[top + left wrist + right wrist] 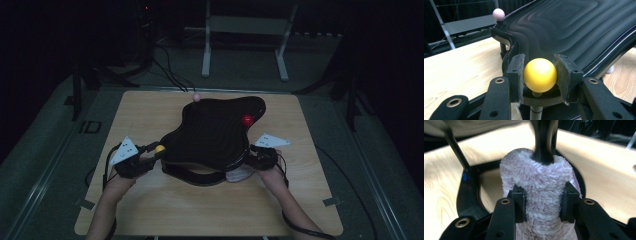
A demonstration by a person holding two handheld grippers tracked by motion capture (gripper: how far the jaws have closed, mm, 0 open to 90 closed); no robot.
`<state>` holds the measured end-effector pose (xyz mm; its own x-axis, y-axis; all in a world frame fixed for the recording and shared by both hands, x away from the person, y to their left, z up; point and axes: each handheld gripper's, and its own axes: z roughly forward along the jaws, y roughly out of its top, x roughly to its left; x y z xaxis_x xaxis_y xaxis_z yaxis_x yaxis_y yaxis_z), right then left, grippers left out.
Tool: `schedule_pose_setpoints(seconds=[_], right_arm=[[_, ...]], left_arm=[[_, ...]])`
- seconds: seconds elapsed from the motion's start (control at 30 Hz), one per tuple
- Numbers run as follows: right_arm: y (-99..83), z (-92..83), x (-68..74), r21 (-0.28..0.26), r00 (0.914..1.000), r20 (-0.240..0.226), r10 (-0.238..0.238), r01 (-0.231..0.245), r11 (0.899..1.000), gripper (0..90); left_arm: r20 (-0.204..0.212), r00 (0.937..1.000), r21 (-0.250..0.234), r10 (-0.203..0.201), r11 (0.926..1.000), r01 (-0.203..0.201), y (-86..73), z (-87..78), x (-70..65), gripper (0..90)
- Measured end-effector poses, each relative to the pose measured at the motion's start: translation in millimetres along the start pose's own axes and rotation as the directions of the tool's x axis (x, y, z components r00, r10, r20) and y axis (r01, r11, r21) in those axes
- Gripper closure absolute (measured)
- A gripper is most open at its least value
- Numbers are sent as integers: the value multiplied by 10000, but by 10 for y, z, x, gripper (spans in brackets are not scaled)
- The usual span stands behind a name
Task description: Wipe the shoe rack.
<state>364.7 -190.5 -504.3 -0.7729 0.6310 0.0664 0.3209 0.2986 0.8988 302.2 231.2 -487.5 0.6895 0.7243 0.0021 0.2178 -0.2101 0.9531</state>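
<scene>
The left tool (540, 75) clamps the yellow knob (540, 75) between its pads, steadying the black wavy tray (574, 30). The right tool (543, 202) pinches a fluffy cloth (539, 182) against a black post (545, 142) just ahead of it — keep the wiping strokes gentle while the left holds firm.

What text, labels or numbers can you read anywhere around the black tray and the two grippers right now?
None can be read.
black tray: ridges, no lettering.
yellow ball: plain.
fluffy cloth: plain.
Mat left of the table: a faint mark, too dim to read.
Black frame: a small blue spot, too blurred to tell.
</scene>
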Motion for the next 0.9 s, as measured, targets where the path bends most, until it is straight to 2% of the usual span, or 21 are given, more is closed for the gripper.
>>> schedule_pose_setpoints(seconds=[0.1,0.13,0.2,0.3,0.67,0.9], right_arm=[[-142,88,-6,532,9999,112,-54,48,9986,639],[-142,88,-6,532,9999,112,-54,48,9986,639],[-291,159,-18,849,9999,136,61,-72,9964,631],[-338,156,-30,809,9994,81,343,-348,9961,628],[-361,14,-48,1100,9983,-564,-111,173,9938,620],[-439,-121,-92,1254,9933,-1004,-574,699,9896,653]], left_arm=[[7,10000,-13,-19,10000,19,-2,-1,0,596],[7,10000,-13,-19,10000,19,-2,-1,0,596],[10,10000,-36,-39,10000,39,-5,-1,-1,596],[21,10000,-43,-36,10000,37,-7,-2,-2,596],[107,9999,-29,72,10000,-72,1,16,-24,596],[161,9998,5,83,10000,-83,6,17,-32,596]])
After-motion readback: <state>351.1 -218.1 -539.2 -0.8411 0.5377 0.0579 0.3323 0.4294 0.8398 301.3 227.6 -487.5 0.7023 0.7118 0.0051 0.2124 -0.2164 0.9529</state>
